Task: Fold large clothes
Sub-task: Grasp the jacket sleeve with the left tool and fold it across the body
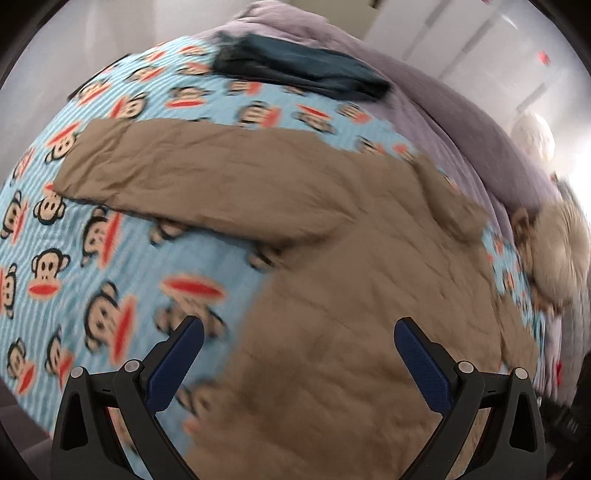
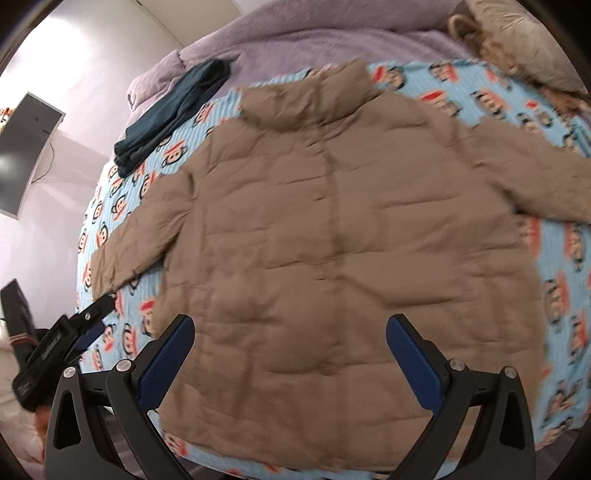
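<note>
I have the tan quilted jacket spread face up on the bed, lying on the blue monkey-print sheet with both sleeves thrown out to the sides and the collar toward the lilac blanket at the far end. My right gripper hovers above the jacket's lower body with its jaws wide apart and nothing between them; my left gripper hangs over the jacket's side edge, beside the outstretched sleeve, jaws equally wide and empty. No fold looks started yet. I judge the jacket light but bulky: the puffy quilting should compress under the pads and spring back, so folds will want to reopen, and the smooth shell may slide on itself. I would pinch at firm, thin places, the sleeve cuff or the hem corner, where the pads can close fully on layered fabric and not on padding alone. Taking the sleeve near its end and the shoulder seam together seems the sound way to lay it across the chest. A folded dark teal garment lies well clear near the blanket, and a plush toy sits at the bed's edge beside the collar.
</note>
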### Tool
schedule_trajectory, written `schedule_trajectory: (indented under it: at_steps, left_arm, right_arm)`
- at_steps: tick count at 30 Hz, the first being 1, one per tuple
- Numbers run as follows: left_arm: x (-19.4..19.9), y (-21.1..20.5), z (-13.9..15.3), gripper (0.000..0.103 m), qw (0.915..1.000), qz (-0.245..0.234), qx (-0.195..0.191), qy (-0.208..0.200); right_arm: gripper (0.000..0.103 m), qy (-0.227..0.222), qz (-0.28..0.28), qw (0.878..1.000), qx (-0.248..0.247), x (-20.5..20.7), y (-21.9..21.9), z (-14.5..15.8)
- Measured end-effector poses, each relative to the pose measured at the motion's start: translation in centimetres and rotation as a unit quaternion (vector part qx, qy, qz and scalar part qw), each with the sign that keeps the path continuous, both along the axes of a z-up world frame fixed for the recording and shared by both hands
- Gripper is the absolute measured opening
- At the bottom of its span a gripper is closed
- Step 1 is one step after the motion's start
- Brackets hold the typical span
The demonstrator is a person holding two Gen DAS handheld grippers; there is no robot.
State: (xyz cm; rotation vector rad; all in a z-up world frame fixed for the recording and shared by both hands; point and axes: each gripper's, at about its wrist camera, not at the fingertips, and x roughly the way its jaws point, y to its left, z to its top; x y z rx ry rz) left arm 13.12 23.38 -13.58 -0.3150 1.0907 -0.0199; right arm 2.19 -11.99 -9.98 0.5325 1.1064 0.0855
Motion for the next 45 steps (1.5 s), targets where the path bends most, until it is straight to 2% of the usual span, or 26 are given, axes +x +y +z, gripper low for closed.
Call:
schedule_trajectory:
  at_steps: [3, 6, 8, 11, 13, 16, 20, 21, 22, 23, 24, 25, 26, 27, 29, 30, 31, 33, 34, 38, 41, 45]
  left_arm:
    - [2.8, 4.9, -3.7, 0.103, 0.9991, 0.031, -0.030, -0.002]
    - [5.4, 10.4, -8.4, 0.103, 0.9950, 0.068, -0.073, 0.008]
    - [7.1, 14.2, -12.3, 0.103, 0.9878, 0.099, -0.118, 0.023]
    - [9.1, 17.8, -16.2, 0.103, 0.9769, 0.129, -0.168, 0.026]
    - [10.2, 19.1, -16.9, 0.103, 0.9744, 0.136, -0.179, 0.012]
    - [12.1, 20.5, -17.4, 0.103, 0.9764, 0.130, -0.172, -0.013]
    - [13.2, 22.3, -18.5, 0.101, 0.9750, 0.146, -0.165, -0.032]
    - [13.0, 21.9, -18.3, 0.084, 0.9753, 0.149, -0.160, -0.033]
    - [13.1, 22.1, -18.5, 0.060, 0.9766, 0.151, -0.149, -0.034]
    - [13.3, 22.4, -18.8, 0.048, 0.9785, 0.148, -0.140, -0.031]
    - [13.2, 21.7, -18.4, 0.022, 0.9793, 0.144, -0.140, -0.028]
    - [13.5, 22.3, -18.6, 0.015, 0.9793, 0.134, -0.149, -0.030]
    - [13.6, 22.7, -18.4, 0.015, 0.9802, 0.131, -0.145, -0.035]
    - [13.6, 22.8, -17.7, 0.015, 0.9819, 0.125, -0.135, -0.045]
    - [13.3, 22.4, -16.1, 0.015, 0.9845, 0.108, -0.120, -0.068]
    - [12.9, 22.0, -15.1, 0.015, 0.9853, 0.100, -0.115, -0.078]
    - [12.4, 21.0, -13.8, 0.015, 0.9859, 0.092, -0.111, -0.086]
    - [11.6, 17.4, -11.4, 0.015, 0.9868, 0.077, -0.103, -0.098]
    - [11.5, 16.9, -10.2, 0.015, 0.9866, 0.063, -0.100, -0.113]
    - [11.2, 11.4, -5.6, 0.015, 0.9844, 0.009, -0.101, -0.144]
    - [9.2, 5.8, -1.7, 0.015, 0.9806, -0.041, -0.106, -0.159]
    - [9.6, -1.6, 0.2, 0.015, 0.9722, -0.122, -0.116, -0.162]
  right_arm:
    - [0.103, 0.027, 0.026, 0.999, -0.023, 2.6, 3.8, -1.2]
    - [0.103, 0.039, 0.043, 0.998, -0.019, 4.6, 7.2, -2.2]
    - [0.103, 0.047, 0.048, 0.998, -0.015, 5.5, 9.1, -3.0]
    - [0.103, 0.060, 0.053, 0.997, -0.016, 7.0, 11.2, -4.2]
    - [0.103, 0.066, 0.056, 0.996, -0.017, 7.9, 12.1, -4.9]
    - [0.103, 0.072, 0.057, 0.996, -0.015, 9.2, 13.4, -5.6]
    - [0.103, 0.073, 0.053, 0.996, -0.001, 11.3, 14.5, -6.0]
    - [0.103, 0.071, 0.051, 0.996, 0.004, 12.0, 14.7, -6.0]
    - [0.103, 0.068, 0.049, 0.996, 0.009, 12.8, 14.9, -5.9]
    - [0.103, 0.064, 0.046, 0.997, 0.013, 13.4, 15.1, -5.9]
    - [0.103, 0.059, 0.045, 0.997, 0.017, 13.8, 15.0, -5.7]
    - [0.103, 0.050, 0.044, 0.998, 0.023, 14.7, 15.2, -5.5]
    - [0.103, 0.045, 0.043, 0.998, 0.025, 15.3, 15.3, -5.4]
    - [0.099, 0.040, 0.042, 0.998, 0.027, 15.8, 15.3, -5.4]
    - [0.072, 0.028, 0.044, 0.998, 0.035, 17.1, 15.6, -5.4]
    - [0.044, 0.030, 0.048, 0.998, 0.041, 17.9, 15.8, -5.8]
    - [0.031, 0.034, 0.052, 0.997, 0.050, 18.4, 16.0, -6.4]
    - [0.027, 0.034, 0.061, 0.994, 0.085, 19.4, 16.2, -7.7]
    - [0.026, 0.030, 0.065, 0.993, 0.090, 19.9, 16.5, -8.2]
    - [0.026, 0.030, 0.082, 0.992, 0.095, 20.9, 17.8, -10.0]
    - [0.026, 0.041, 0.087, 0.991, 0.090, 21.7, 18.3, -11.4]
    - [0.026, 0.047, 0.098, 0.988, 0.111, 22.0, 17.7, -10.8]
